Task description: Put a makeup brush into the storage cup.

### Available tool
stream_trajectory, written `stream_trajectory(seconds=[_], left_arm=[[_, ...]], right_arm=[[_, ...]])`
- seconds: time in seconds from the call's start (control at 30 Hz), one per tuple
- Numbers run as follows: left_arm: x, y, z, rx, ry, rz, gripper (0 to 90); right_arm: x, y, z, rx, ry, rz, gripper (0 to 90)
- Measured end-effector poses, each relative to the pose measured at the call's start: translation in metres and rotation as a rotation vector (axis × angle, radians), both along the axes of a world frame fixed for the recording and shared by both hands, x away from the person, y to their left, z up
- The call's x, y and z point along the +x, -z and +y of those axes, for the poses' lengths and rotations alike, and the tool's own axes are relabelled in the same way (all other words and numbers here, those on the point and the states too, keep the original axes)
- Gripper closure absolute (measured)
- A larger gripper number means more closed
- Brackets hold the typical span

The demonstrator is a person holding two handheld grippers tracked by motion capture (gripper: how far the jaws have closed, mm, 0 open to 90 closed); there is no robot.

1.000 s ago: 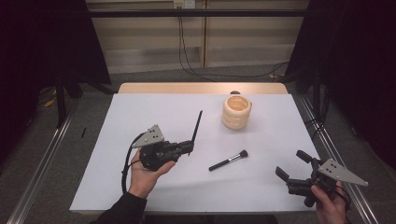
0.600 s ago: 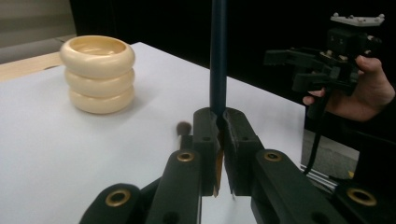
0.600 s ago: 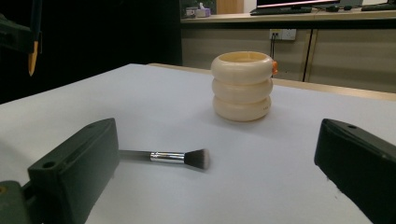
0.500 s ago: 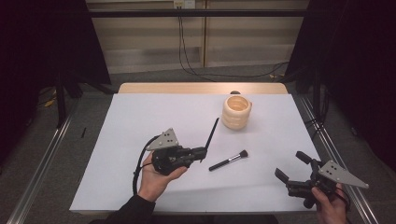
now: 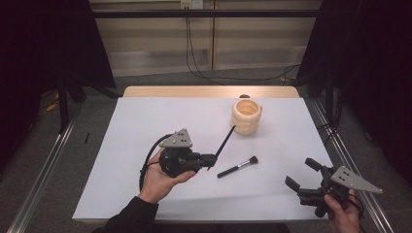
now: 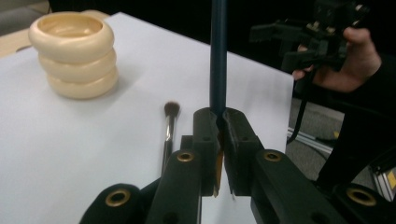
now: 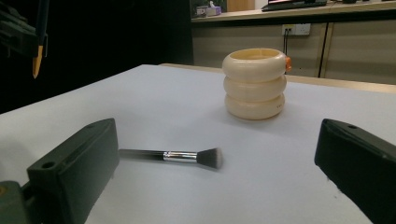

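Observation:
A long dark slim stick (image 5: 224, 141) with a yellowish lower tip (image 7: 36, 60) is clamped in my left gripper (image 5: 211, 159), which is shut on it left of the table's middle. The stick's upper end slants toward the cream ringed holder (image 5: 246, 116). In the left gripper view the jaws (image 6: 219, 121) pinch the stick (image 6: 218, 56) upright, with the holder (image 6: 73, 56) at far left. A small silver-ferruled brush (image 5: 238, 166) lies flat on the sheet, just right of that gripper. My right gripper (image 5: 300, 173) is open at the front right, holding nothing, facing the brush (image 7: 187, 156) and the holder (image 7: 254, 84).
A white sheet (image 5: 145, 126) covers the table, with a bare wooden strip (image 5: 209, 91) along the far edge. Metal rails (image 5: 350, 160) run along both sides. Dark curtains and a cable hang behind the table.
My left gripper has carried the stick to the right, toward the lying brush, and the stick now leans more to the right. The right gripper has stayed put.

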State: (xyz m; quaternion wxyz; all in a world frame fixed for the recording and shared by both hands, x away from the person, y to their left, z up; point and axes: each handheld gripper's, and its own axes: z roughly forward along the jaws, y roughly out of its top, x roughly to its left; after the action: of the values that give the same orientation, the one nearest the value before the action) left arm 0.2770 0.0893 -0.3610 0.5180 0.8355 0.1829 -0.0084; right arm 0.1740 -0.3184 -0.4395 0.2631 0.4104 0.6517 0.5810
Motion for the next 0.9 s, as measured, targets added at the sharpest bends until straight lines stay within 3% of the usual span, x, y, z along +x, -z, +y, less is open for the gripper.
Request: stream_trajectory(seconds=[0.3, 0.33, 0.43, 0.73, 0.9], left_arm=[[0.004, 0.0, -0.004, 0.139, 0.003, 0.022, 84.4], [0.004, -0.002, -0.004, 0.172, 0.01, 0.03, 84.4], [0.003, -0.001, -0.007, 0.189, 0.024, 0.037, 84.4], [0.009, 0.001, -0.009, 0.344, 0.07, 0.044, 84.4], [0.012, 0.004, -0.008, 0.399, 0.048, 0.054, 84.3]], right_arm=[[0.0, 0.001, 0.002, -0.026, -0.041, 0.001, 0.0], [0.0, 0.001, 0.003, -0.026, -0.051, 0.009, 0.0], [0.0, 0.001, 0.003, -0.034, -0.056, 0.007, 0.0], [0.002, 0.002, 0.006, -0.052, -0.069, 0.027, 0.0], [0.002, 0.003, 0.006, -0.059, -0.076, 0.033, 0.0]])
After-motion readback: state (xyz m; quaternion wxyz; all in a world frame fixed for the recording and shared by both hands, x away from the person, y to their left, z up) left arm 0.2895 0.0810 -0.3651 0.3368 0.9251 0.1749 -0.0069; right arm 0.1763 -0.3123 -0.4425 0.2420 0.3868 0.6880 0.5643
